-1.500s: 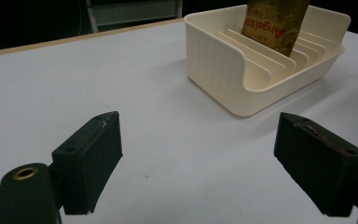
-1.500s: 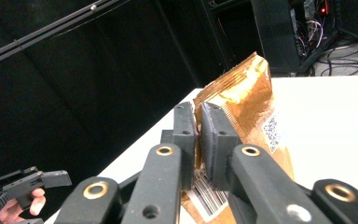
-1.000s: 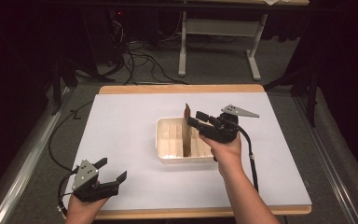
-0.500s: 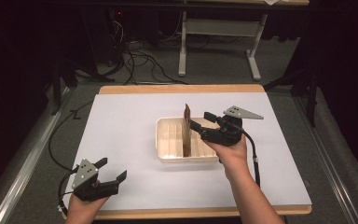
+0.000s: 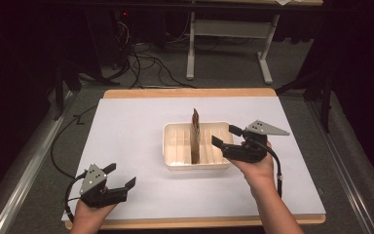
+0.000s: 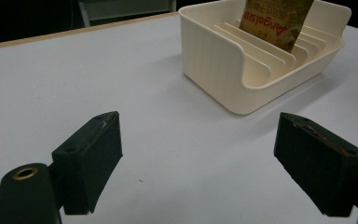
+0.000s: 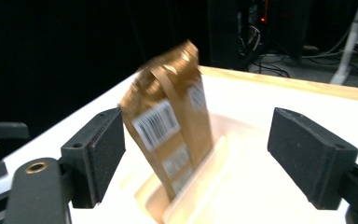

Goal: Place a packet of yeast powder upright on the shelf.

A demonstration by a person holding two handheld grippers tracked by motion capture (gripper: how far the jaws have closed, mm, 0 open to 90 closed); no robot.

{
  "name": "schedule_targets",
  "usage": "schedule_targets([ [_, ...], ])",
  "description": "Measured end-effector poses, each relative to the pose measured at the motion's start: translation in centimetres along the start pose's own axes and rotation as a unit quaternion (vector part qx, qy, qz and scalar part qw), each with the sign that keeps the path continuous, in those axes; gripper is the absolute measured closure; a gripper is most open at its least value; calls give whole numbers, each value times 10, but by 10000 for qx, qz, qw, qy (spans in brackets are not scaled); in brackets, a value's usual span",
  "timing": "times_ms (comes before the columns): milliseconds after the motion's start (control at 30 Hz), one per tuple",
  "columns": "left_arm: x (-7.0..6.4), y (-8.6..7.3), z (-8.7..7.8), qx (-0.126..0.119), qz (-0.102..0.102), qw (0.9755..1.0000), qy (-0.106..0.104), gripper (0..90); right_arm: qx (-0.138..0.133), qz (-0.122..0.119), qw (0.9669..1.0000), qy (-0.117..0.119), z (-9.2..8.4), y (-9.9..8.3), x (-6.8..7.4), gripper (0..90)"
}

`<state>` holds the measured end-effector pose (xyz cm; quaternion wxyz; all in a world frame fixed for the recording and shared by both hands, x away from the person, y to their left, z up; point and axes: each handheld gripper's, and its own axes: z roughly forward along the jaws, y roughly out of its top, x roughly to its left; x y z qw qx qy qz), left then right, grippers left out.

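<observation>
A brown paper packet [image 5: 195,136] stands upright in a slot of the cream slotted tray [image 5: 169,146] at the middle of the white mat. My right gripper [image 5: 223,135] hovers over the tray's right end, a little right of the packet. It is open; its jaws have just been opening, and nothing is pressed between them. In the right gripper view the packet [image 7: 172,126], barcode side showing, stands ahead of the open right gripper [image 7: 196,154], touching neither pad. My left gripper [image 5: 121,174] rests open near the front left of the mat, facing the tray [image 6: 214,70] and the packet [image 6: 275,23].
The white mat [image 5: 126,126] covers a wooden table top. Bare mat lies between the left gripper [image 6: 209,149] and the tray. Behind the table are a dark floor, cables and a white table leg frame [image 5: 224,48].
The right gripper's jaws have spread wider and the hand has drawn back to the right, away from the packet, which stays standing in the tray. The left gripper has kept still.
</observation>
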<state>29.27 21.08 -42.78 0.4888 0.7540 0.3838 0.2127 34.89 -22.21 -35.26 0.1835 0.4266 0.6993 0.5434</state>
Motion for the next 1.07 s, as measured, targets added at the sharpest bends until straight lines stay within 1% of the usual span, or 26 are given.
schedule_targets([
  [33,0,0,0,0,0,10000,0,155,0,0,10000,0,0,0,0,187],
  [67,0,0,0,1,-5,10000,0,155,41,-16,9999,-103,-6,-6,-5,173],
  [200,-2,1,1,24,39,10000,13,155,101,-59,9993,-362,-22,-18,-17,155],
  [233,-2,1,1,24,39,10000,13,155,101,-59,9993,-362,-22,-18,-17,155],
  [267,-3,1,0,35,61,10000,22,155,130,-40,9986,-512,-32,-27,-24,154],
  [300,-4,1,1,61,87,9999,37,155,141,-34,9983,-559,-35,-30,-27,152],
  [400,-4,1,1,87,97,9999,59,155,210,25,9964,-824,-49,-43,-39,145],
  [567,-3,-1,2,187,88,9998,85,156,336,165,9918,-1226,-73,-67,-60,95],
  [600,-3,-2,3,223,80,9997,98,156,336,165,9918,-1226,-73,-67,-60,95],
  [633,-2,-2,4,292,81,9995,115,161,360,177,9906,-1311,-78,-72,-63,84],
  [667,-2,-4,6,417,86,9990,101,170,375,178,9882,-1477,-90,-85,-70,82],
  [700,-2,-4,6,417,86,9990,101,170,375,178,9882,-1477,-90,-85,-70,82],
  [733,-2,-5,6,473,95,9988,107,170,372,155,9840,-1734,-101,-108,-73,83],
  [767,-3,-5,8,507,88,9986,102,170,588,175,9829,-1734,-103,-116,-77,82],
  [800,-3,-5,9,503,81,9986,99,170,760,289,9818,-1719,-103,-119,-81,75],
  [833,-3,-5,9,503,81,9986,99,170,740,362,9809,-1764,-105,-121,-84,82],
  [867,-5,-5,10,523,85,9985,96,170,722,368,9807,-1782,-105,-122,-87,85],
  [900,-6,-5,11,540,97,9985,93,170,733,446,9800,-1797,-105,-123,-88,85],
  [933,-7,-5,11,540,99,9984,97,169,718,482,9801,-1785,-104,-123,-89,87],
  [1067,-9,-5,11,529,102,9985,93,169,740,399,9807,-1766,-101,-123,-87,96],
])
